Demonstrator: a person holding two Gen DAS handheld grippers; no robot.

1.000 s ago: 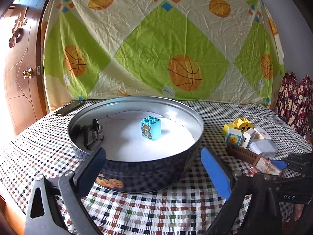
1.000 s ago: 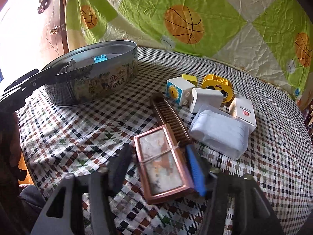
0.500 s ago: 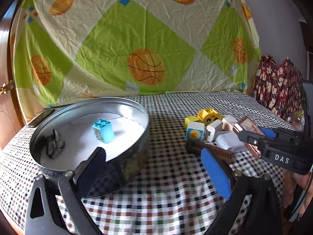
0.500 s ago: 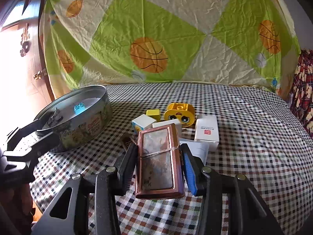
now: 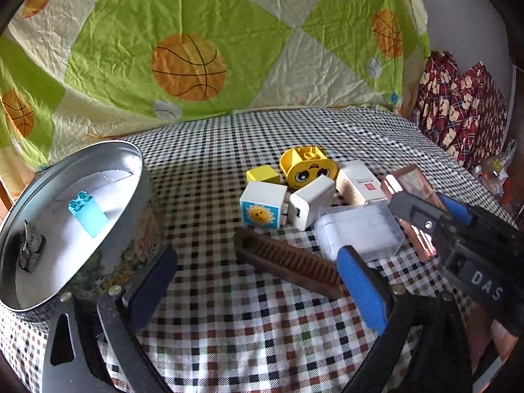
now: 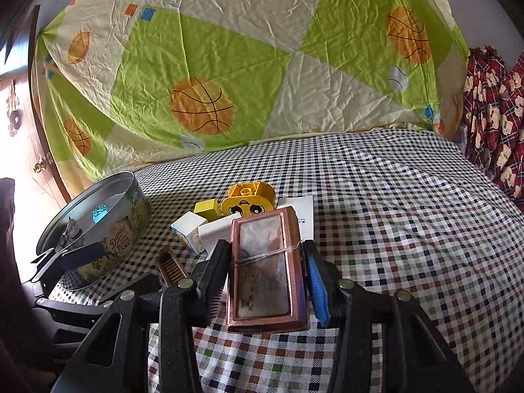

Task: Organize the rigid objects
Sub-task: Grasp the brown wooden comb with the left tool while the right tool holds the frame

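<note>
1. A copper-framed case [image 6: 265, 271], bound with a thin string, is clamped by its long sides between the pads of the right gripper [image 6: 267, 275] and is held clear of the checked tabletop [image 6: 393, 203].
2. The left gripper [image 5: 255, 290] is seen with its pads well apart and nothing between them, low over the near part of the tabletop, above a brown comb [image 5: 288, 263].
3. Just beyond the held case, a pile is left: a sun block [image 5: 263, 208], a small yellow block [image 5: 263, 174], a yellow face block [image 5: 309, 167], a white charger [image 5: 311, 201], a white box [image 5: 360, 181] and a clear plastic box [image 5: 358, 231], most of them touching.
4. The round cookie tin [image 6: 98, 229] stands at the left edge of the tabletop; a blue block [image 5: 86, 213] and a small grey object [image 5: 31, 249] already lie inside.
5. The step in hand is judged to be carrying the case to the tin. The case should be kept level and firmly pinched, lifted above the rim, and lowered onto bare floor between the two things inside.
6. The empty left gripper lies across that path and would best be drawn aside.
</note>
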